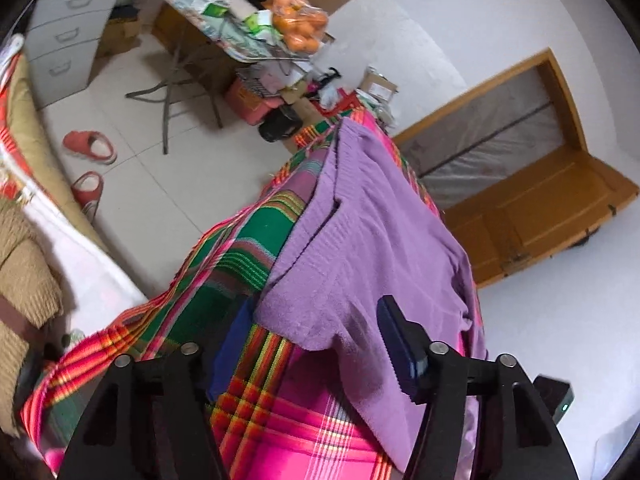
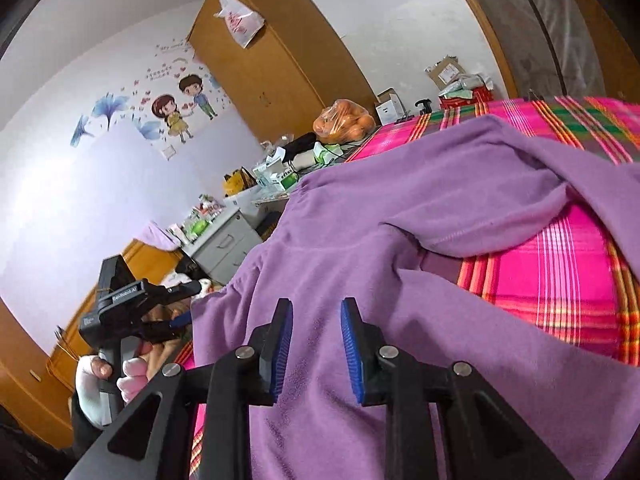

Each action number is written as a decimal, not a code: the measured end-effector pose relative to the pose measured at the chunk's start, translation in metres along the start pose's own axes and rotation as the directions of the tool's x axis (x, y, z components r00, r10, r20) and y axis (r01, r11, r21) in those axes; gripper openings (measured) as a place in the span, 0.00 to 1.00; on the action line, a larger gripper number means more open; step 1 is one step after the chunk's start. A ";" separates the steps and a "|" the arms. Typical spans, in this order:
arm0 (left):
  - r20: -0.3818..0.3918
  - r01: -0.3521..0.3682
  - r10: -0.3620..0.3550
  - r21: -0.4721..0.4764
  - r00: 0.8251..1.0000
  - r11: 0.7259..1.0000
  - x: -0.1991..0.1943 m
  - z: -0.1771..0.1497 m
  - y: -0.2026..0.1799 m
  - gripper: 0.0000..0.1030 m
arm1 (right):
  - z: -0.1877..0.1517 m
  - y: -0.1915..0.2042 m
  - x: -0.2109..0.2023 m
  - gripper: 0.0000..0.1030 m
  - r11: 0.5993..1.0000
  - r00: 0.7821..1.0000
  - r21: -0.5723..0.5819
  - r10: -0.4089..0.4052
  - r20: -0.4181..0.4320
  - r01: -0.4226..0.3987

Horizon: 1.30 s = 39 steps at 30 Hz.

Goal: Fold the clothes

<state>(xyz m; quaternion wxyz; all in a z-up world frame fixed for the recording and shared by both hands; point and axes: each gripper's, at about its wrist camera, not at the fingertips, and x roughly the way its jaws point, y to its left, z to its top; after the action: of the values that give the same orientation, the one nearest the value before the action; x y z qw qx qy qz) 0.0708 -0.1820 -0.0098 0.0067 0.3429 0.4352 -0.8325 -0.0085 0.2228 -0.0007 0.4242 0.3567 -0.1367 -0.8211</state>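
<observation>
A purple knit sweater (image 1: 360, 240) lies spread on a bright plaid bedspread (image 1: 248, 248). My left gripper (image 1: 316, 332) is open wide at the sweater's near edge: the right finger (image 1: 398, 340) rests on the purple cloth, and the left finger is half hidden beside the edge. In the right wrist view the sweater (image 2: 400, 208) fills the middle, with one part folded back over the plaid bedspread (image 2: 560, 272). My right gripper (image 2: 316, 344) is open just above the purple cloth, nothing between its blue pads. The left gripper (image 2: 176, 320) shows at the left, held by a gloved hand.
A cluttered folding table with a bag of oranges (image 1: 300, 28) stands beyond the bed. Red slippers (image 1: 90, 146) lie on the tiled floor. A grey drawer cabinet (image 1: 68, 36) is at the far left. A wooden wardrobe (image 2: 276, 52) stands against the wall.
</observation>
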 end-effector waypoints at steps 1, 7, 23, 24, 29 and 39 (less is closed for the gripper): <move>0.003 -0.007 0.007 -0.017 1.000 1.000 0.000 0.000 0.001 0.53 | 0.000 -0.002 0.000 0.25 1.000 1.000 0.012 0.012 0.002 -0.012; -0.015 -0.018 0.018 -0.024 1.000 1.000 0.006 0.005 0.003 0.29 | -0.001 0.001 -0.004 0.27 0.999 0.999 0.007 0.037 0.014 -0.037; 0.047 -0.096 0.092 0.092 0.995 0.991 -0.025 0.031 0.034 0.24 | 0.002 0.019 -0.013 0.32 0.995 0.995 -0.086 0.055 0.079 -0.049; 0.060 -0.095 0.089 0.100 0.994 0.990 -0.028 0.034 0.033 0.23 | 0.002 0.021 -0.012 0.32 0.994 0.996 -0.095 0.056 0.076 -0.048; 0.003 -0.094 0.095 0.156 0.996 0.983 -0.019 0.029 0.039 0.23 | 0.000 0.025 -0.012 0.32 0.993 0.996 -0.114 0.051 0.074 -0.043; 0.096 -0.140 0.114 0.338 0.989 0.931 -0.046 0.054 0.004 0.33 | 0.004 0.011 -0.017 0.32 0.999 0.994 -0.054 0.014 0.105 -0.008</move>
<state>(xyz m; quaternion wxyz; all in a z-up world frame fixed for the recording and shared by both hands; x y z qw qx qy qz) 0.0769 -0.2376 0.0346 0.0168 0.3349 0.2595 -0.9057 0.0021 0.2295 0.0159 0.4303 0.3008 -0.1387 -0.8397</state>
